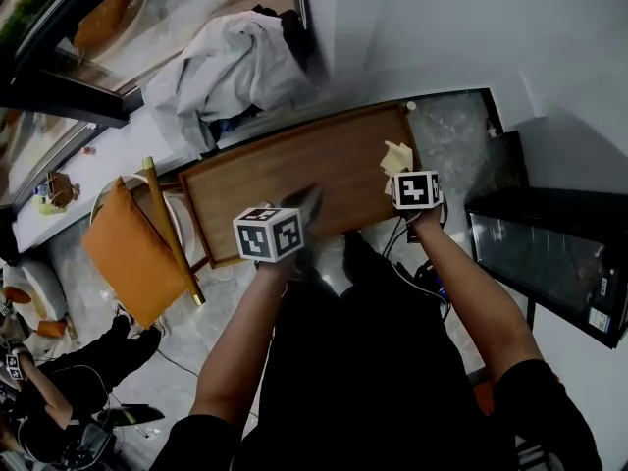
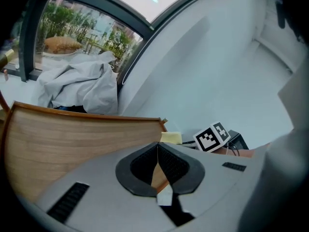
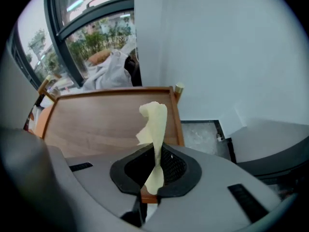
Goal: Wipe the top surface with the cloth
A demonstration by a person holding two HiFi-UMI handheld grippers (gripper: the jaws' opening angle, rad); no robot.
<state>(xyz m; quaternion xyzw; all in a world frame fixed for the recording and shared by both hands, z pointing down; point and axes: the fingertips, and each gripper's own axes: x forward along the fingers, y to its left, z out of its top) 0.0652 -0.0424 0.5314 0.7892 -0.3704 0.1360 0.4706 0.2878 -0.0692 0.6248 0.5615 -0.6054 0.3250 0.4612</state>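
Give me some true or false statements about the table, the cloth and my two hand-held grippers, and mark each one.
1. The right hand-held gripper grips the yellow cloth. True.
2. The left hand-held gripper holds a sponge. False: its jaws are together on nothing.
3. The cloth lies flat on the wooden table top. False: it sticks up from the right jaws.
4. An orange cushion sits left of the table in the head view. True.

cloth pale yellow | top surface brown woodgrain | cushion orange | heaped fabric seemingly off-white
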